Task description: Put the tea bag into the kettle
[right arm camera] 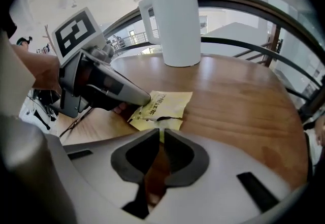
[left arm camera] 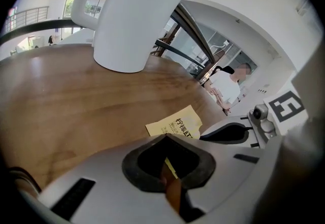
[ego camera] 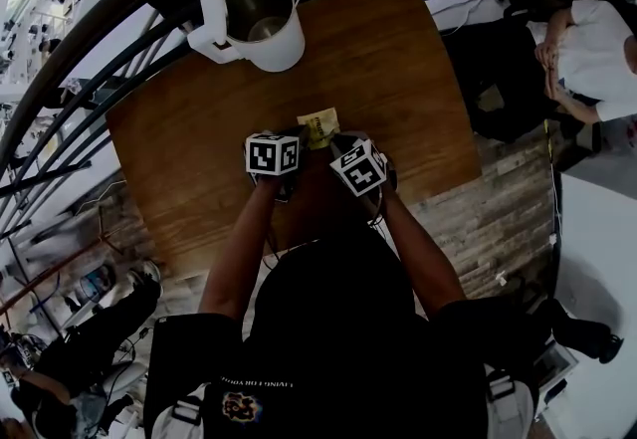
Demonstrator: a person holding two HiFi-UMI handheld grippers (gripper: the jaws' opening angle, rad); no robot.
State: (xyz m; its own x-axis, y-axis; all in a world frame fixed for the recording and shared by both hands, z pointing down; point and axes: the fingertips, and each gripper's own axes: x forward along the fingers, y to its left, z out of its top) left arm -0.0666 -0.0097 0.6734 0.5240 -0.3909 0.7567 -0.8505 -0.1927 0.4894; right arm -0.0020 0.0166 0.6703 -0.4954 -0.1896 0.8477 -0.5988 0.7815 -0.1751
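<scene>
My left tongs (left arm camera: 165,137) and right tongs (right arm camera: 161,134) are both pinched shut on the yellow tea bag sachet (right arm camera: 163,103), down at the counter (ego camera: 398,79). It looks like a tear has started. The kettle (ego camera: 265,27) stands well apart, lid up. Still to do: open the sachet, drop the bag in.

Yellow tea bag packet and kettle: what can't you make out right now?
- Tea bag itself: hidden inside the yellow paper packet in every view.
- Packet's print: blurred in gripper views, too small in head view.
- Packet's near edge: behind the left gripper and right gripper, fingers shut on it.
- White steel-lined kettle contents: head view too dim; gripper views show only its outside.
</scene>
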